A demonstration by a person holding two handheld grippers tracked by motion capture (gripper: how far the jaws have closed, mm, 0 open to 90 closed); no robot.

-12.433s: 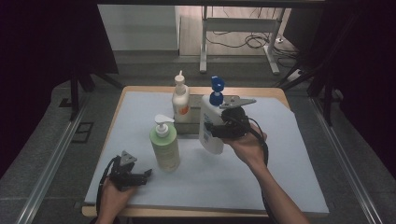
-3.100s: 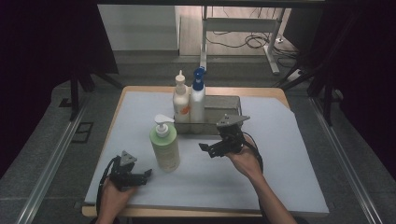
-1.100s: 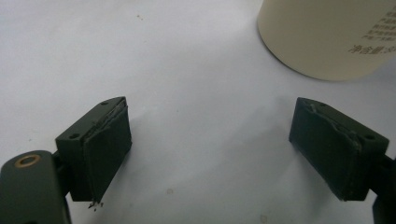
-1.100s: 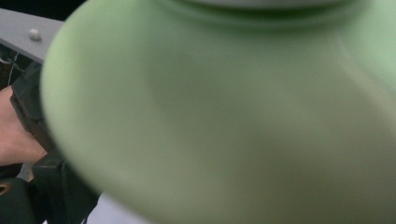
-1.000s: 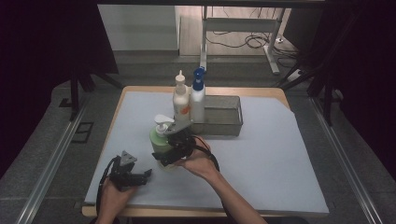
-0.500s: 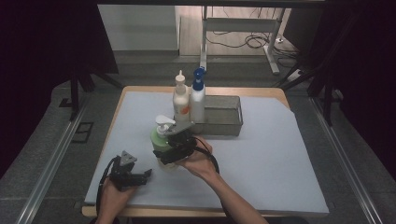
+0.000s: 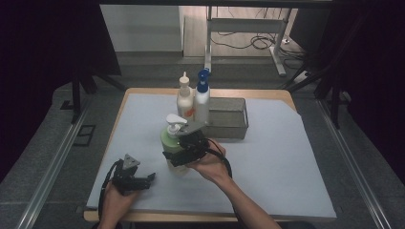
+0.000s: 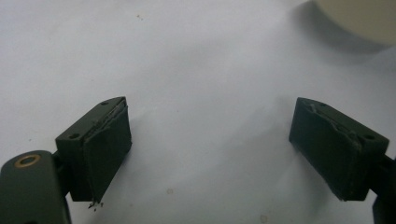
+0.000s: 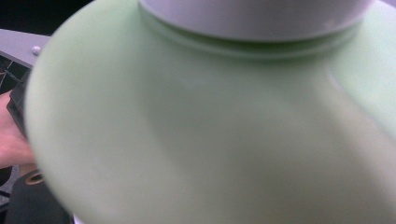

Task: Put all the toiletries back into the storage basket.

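Black jaws of the right gripper (image 7: 180, 153) are clamped around the body of a pale green plastic pump bottle (image 7: 171, 143) with a white pump head, having just closed onto it; in the right gripper view the green shoulder (image 9: 210, 140) of the bottle sits right against the camera. The bottle stands upright near the middle of the tabletop (image 7: 286, 157), which is covered with a white sheet. The person's right hand (image 7: 210, 164) holds the gripper from the bottle's right side.

Behind the bottle, toward the far edge, a grey metal rectangular tray (image 7: 228, 125) sits on the sheet. At its left end stand a cream bottle with a pointed nozzle (image 7: 184, 98) and a white spray bottle with a blue trigger head (image 7: 202, 98), close together.

At the near left corner, the left gripper (image 7: 138, 180) rests low over the sheet, its jaws spread wide apart with nothing between them; the left gripper view shows bare white sheet between the two pads (image 8: 107, 149).
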